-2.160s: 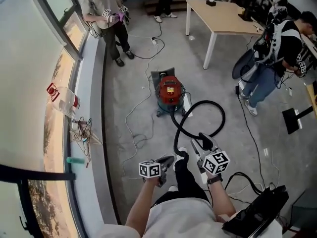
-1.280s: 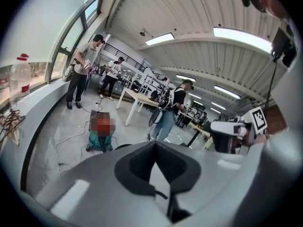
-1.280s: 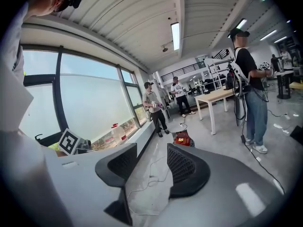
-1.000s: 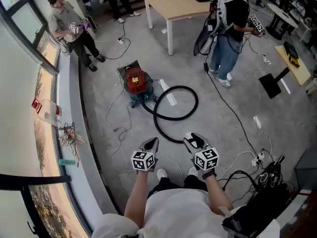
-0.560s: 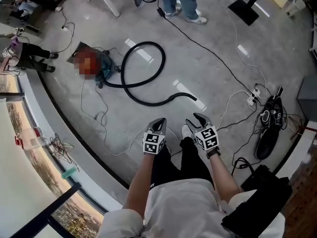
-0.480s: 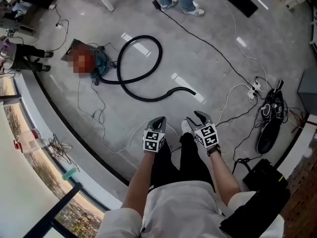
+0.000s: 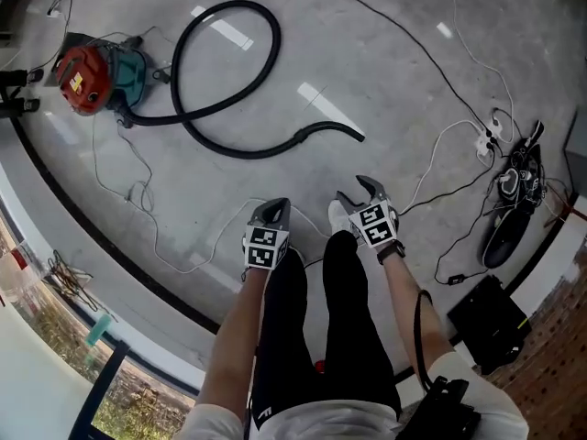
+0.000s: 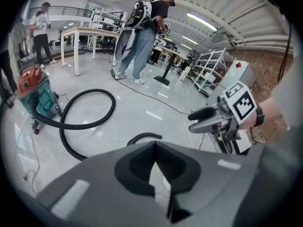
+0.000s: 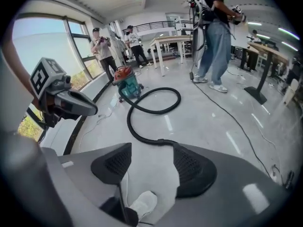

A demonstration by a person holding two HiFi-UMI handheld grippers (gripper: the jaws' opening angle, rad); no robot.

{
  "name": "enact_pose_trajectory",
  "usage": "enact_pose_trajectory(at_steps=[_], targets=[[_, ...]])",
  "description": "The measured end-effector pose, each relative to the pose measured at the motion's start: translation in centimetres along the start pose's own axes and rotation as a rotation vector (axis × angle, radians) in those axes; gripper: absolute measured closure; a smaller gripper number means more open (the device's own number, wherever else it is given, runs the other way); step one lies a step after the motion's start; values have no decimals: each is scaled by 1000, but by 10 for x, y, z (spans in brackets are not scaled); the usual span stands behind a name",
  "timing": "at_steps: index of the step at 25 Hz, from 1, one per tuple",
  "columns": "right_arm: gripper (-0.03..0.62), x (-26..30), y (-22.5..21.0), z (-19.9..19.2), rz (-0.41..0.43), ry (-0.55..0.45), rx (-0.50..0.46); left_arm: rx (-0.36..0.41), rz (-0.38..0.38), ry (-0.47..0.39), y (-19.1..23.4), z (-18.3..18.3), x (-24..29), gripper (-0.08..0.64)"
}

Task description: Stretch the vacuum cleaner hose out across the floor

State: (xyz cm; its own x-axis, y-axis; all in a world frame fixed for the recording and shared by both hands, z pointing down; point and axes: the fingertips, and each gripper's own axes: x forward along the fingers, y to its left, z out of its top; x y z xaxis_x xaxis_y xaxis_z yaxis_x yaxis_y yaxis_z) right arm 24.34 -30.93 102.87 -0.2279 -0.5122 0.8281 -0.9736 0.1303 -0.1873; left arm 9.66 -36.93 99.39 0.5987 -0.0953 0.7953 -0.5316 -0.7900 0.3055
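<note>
A red and teal vacuum cleaner [image 7: 92,71] stands on the grey floor at the upper left. Its black hose [image 7: 229,81] lies in one big loop, and the free end [image 7: 339,133] rests on the floor ahead of my feet. My left gripper [image 7: 273,211] is shut and holds nothing. It hangs short of the hose end [image 8: 144,137]. My right gripper [image 7: 359,191] is open; its jaws have just been opening, and only floor and my shoe show between them. It points down towards the hose [image 9: 151,110] and is not touching it.
Thin cables wind over the floor to a power strip [image 7: 484,145]. A black bag [image 7: 514,214] and a black case [image 7: 486,324] lie at the right. A window ledge [image 7: 55,246] runs along the left. A person [image 8: 142,37] stands near a table [image 8: 87,34] beyond the vacuum.
The hose end, up beside my right gripper at first, has since lain on the floor. Both grippers have sunk towards the floor and tipped down. The right jaws stand wider.
</note>
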Motion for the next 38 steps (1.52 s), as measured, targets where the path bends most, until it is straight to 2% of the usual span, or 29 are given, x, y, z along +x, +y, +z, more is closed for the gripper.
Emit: enact_pose_trajectory(at_steps=[2,6,9,12,14,19,22,24,26,28,29,30,31,33,35,38], targets=[[254,48,-8,-11,28,1,-38,-21,-3,-15,24,-11,35,560],[172,140,-34,-34,23,12,-163,-26,7,-43,67,-38,107,560],[187,203,-66,-52,7,58,-296,-3,-5,-58,89,-54,155,560],[221,265,-102,-65,4,137,-474,22,-12,-81,108,-63,194,560],[241,305,-122,-73,11,184,-564,14,-13,-89,122,-71,216,560],[241,377,-151,-97,62,322,-714,-10,-33,-104,135,-89,259,560],[271,397,-157,-103,99,387,-759,-32,-54,-130,139,-91,267,560],[333,401,-156,-112,132,432,-766,-44,-72,-143,141,-93,266,560],[325,403,-153,-115,156,446,-757,-43,-76,-153,146,-93,261,560],[327,403,-154,-114,137,441,-696,-37,-47,-175,156,-88,255,560],[350,401,-156,-113,106,450,-644,-39,-23,-187,163,-84,251,560],[399,398,-153,-117,82,483,-595,-50,1,-191,169,-81,246,560],[409,390,-144,-128,84,540,-564,-72,18,-188,171,-79,238,560],[422,361,-111,-160,168,658,-521,-131,1,-179,161,-74,215,560],[425,316,-79,-176,250,692,-416,-177,-57,-179,133,-64,180,560],[426,238,-37,-163,319,641,-158,-175,-90,-152,92,-58,119,560]])
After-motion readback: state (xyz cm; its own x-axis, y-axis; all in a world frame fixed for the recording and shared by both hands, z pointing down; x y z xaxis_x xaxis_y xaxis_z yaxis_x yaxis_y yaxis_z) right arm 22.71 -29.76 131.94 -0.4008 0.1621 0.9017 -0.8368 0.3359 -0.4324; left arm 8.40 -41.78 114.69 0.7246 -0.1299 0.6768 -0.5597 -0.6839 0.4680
